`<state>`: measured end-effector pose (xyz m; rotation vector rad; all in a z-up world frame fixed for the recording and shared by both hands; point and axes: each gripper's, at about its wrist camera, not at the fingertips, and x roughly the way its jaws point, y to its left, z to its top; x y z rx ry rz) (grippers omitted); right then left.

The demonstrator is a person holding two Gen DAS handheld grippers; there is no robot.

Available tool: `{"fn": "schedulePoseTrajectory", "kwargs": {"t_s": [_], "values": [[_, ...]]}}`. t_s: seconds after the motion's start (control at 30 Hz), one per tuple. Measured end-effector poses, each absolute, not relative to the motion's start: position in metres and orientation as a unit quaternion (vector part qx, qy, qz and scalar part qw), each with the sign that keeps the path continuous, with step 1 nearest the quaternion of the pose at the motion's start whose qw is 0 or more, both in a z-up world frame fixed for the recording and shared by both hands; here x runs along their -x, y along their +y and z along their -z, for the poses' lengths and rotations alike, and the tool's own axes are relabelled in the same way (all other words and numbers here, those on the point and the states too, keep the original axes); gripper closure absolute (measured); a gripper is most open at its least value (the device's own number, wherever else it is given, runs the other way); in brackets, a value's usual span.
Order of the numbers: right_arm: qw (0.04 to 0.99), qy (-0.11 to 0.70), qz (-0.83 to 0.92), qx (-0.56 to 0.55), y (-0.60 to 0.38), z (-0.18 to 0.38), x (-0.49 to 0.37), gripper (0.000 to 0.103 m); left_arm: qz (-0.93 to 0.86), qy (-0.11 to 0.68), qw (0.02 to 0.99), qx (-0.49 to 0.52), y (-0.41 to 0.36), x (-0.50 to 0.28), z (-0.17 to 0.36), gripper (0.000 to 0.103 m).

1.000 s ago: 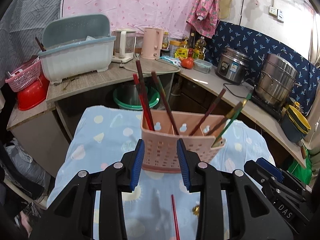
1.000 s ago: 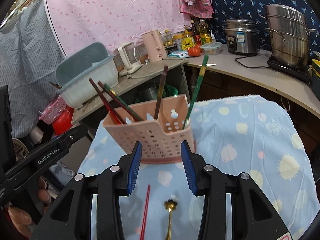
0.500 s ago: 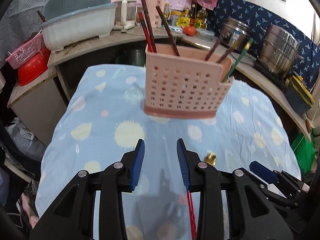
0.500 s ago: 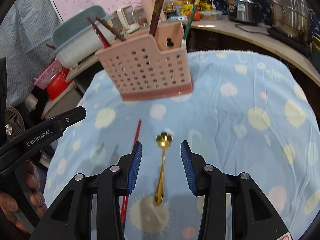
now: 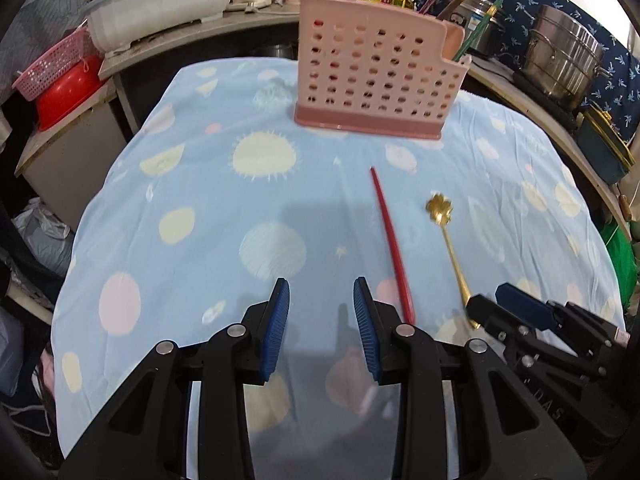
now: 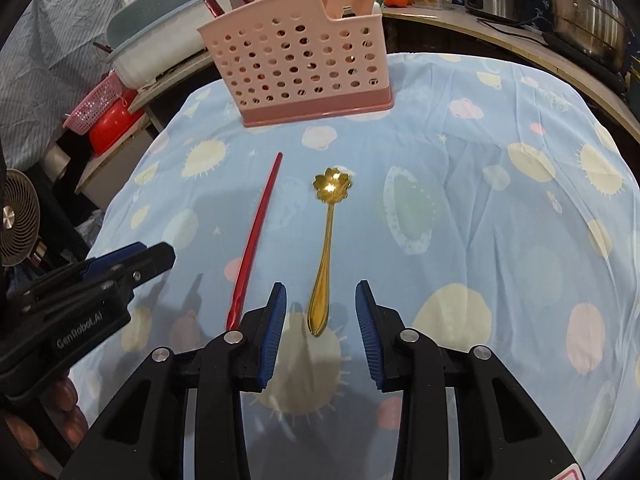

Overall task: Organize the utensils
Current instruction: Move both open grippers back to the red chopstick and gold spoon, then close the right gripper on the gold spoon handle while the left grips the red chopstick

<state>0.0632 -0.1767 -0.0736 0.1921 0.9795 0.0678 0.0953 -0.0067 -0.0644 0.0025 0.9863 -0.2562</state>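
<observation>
A gold spoon (image 6: 328,240) with a flower-shaped bowl lies on the blue cloth, and a red chopstick (image 6: 256,232) lies to its left. My right gripper (image 6: 320,300) hangs low over the spoon's handle end. Its jaws are closing on either side of the handle, and the pads are still clear of it. My left gripper (image 5: 320,300) is open over bare cloth, with the red chopstick (image 5: 390,240) just right of its right finger. The pink perforated holder (image 5: 376,76) stands at the far side with several chopsticks in it. The left wrist view shows the spoon (image 5: 448,236) and the right gripper (image 5: 500,304).
The blue patterned cloth (image 6: 500,240) covers a round table. Behind it, a counter holds a white dish rack (image 5: 160,4) and steel pots (image 5: 560,60). A red basin (image 5: 68,92) sits at the left. A small fan (image 6: 16,216) stands left of the table. A person's hand (image 6: 60,420) holds the left gripper.
Both grippers have sunk toward the cloth and tipped downward, so the holder has slid up in both views. The spoon's handle end now lies between the right jaws, which stand slightly narrower.
</observation>
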Motion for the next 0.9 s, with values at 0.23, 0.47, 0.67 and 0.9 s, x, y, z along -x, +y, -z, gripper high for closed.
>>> {"fn": "schedulePoseTrajectory", "kwargs": {"t_s": [0.23, 0.47, 0.67, 0.9], "values": [[0.872, 0.48, -0.034, -0.088, -0.174, 0.084, -0.064, 0.081, 0.127, 0.482, 0.867, 0.004, -0.007, -0.082, 0.073, 0.071], [0.875, 0.477, -0.027, -0.086, -0.178, 0.086, -0.064, 0.093, 0.139, 0.485, 0.863, 0.001, -0.015, -0.075, 0.076, 0.071], [0.877, 0.473, -0.024, -0.086, -0.183, 0.086, -0.057, 0.093, 0.16, 0.491, 0.856, 0.001, -0.023, -0.065, 0.078, 0.071], [0.876, 0.471, -0.009, -0.101, -0.198, 0.086, -0.04, 0.093, 0.187, 0.496, 0.848, -0.007, -0.034, -0.051, 0.08, 0.067]]}}
